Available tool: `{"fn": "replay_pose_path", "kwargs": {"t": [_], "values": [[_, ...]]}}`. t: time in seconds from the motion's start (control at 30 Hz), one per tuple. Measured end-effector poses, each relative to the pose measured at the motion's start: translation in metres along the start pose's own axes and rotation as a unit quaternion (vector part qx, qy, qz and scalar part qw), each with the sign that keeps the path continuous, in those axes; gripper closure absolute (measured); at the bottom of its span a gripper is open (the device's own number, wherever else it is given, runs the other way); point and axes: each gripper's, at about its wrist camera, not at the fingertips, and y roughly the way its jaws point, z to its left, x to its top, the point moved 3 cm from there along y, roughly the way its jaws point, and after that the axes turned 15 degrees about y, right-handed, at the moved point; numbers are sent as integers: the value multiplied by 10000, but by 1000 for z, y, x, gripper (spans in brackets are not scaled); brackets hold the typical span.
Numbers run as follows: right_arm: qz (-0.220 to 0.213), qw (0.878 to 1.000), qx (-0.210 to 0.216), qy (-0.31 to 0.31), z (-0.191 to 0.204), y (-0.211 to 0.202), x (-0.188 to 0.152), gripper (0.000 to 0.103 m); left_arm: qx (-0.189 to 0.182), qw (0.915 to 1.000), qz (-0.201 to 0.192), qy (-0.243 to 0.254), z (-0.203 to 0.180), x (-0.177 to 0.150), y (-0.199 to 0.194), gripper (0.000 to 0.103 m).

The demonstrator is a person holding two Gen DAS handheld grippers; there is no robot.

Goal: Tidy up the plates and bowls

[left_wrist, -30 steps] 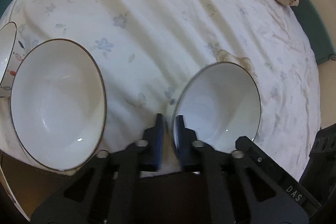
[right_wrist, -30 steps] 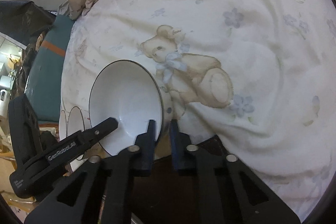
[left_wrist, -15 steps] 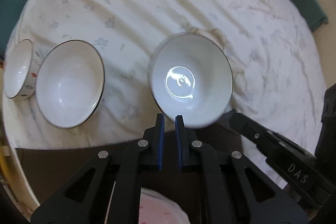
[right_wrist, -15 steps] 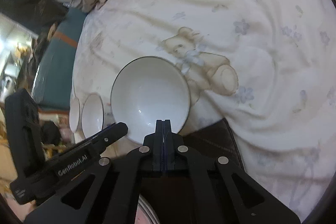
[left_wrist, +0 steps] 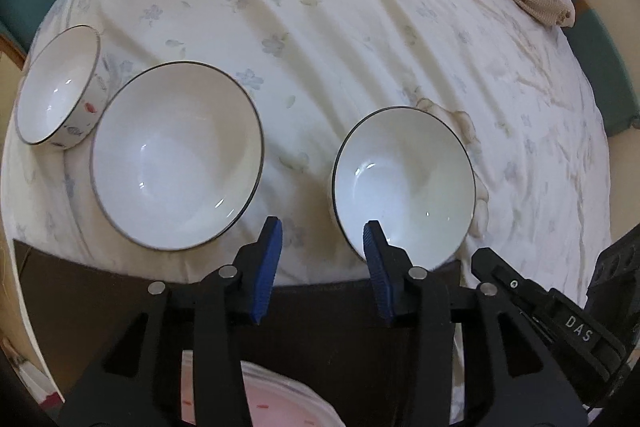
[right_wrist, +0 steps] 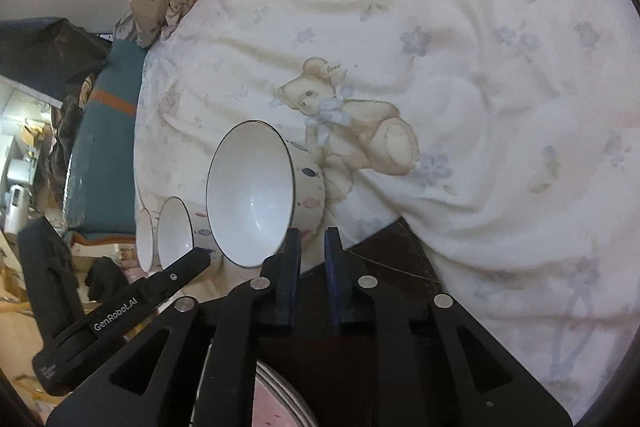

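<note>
Three bowls sit in a row on the bed (left_wrist: pixel 360 27): small bowl (left_wrist: pixel 56 87), middle bowl (left_wrist: pixel 176 155), right bowl (left_wrist: pixel 404 179). Left claw (left_wrist: pixel 322 239) gapes wide, empty, beside the right bowl. Right claw (right_wrist: pixel 310 247) stands slightly apart, holding nothing.

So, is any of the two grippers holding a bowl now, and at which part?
No. The left gripper is open beside the right bowl; the right gripper has a gap with nothing in it.

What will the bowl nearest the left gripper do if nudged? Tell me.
The bowl looks like glazed ceramic: probably rigid, slippery and chippable. It sits on soft, wrinkled bedding, so it may rock or tip rather than slide.
</note>
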Motion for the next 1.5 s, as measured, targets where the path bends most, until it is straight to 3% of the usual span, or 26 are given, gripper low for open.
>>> {"fn": "replay_pose_path", "kwargs": {"t": [0.13,0.2,0.3,0.33,0.43,0.47,0.53,0.57,0.67,0.97,1.23,1.5], "values": [[70,9998,84,166,-1,10,5,78,-46,10000,0,8,0,6,14,65],[124,9998,83,150,1,18,5,62,-125,9999,9,-11,0,9,21,65],[133,9999,-86,43,3,27,4,59,-135,9999,42,-25,1,12,29,67],[146,9998,-117,31,2,29,4,59,-144,9999,61,-24,2,13,31,73],[178,9996,-210,-13,-1,36,4,61,-187,9996,214,33,0,13,40,88],[176,9996,-198,-5,-2,37,5,66,-230,9994,243,70,-3,12,41,95],[125,9998,-149,-86,1,36,4,87,-31,9992,276,292,-10,10,39,95],[74,9996,-189,-185,3,34,2,89,45,9989,280,374,-13,9,37,95],[-85,9978,-363,-542,14,29,-5,90,11,9989,302,371,-15,4,29,94],[-33,9975,-278,-647,12,1,-24,90,-130,9985,386,360,-23,-29,-4,93],[345,9954,-578,-687,-11,-17,-53,91,-442,9934,1000,341,-36,-67,8,90],[349,9960,-696,-437,-29,-32,-47,86,62,9950,763,637,-46,-60,5,89]]}}
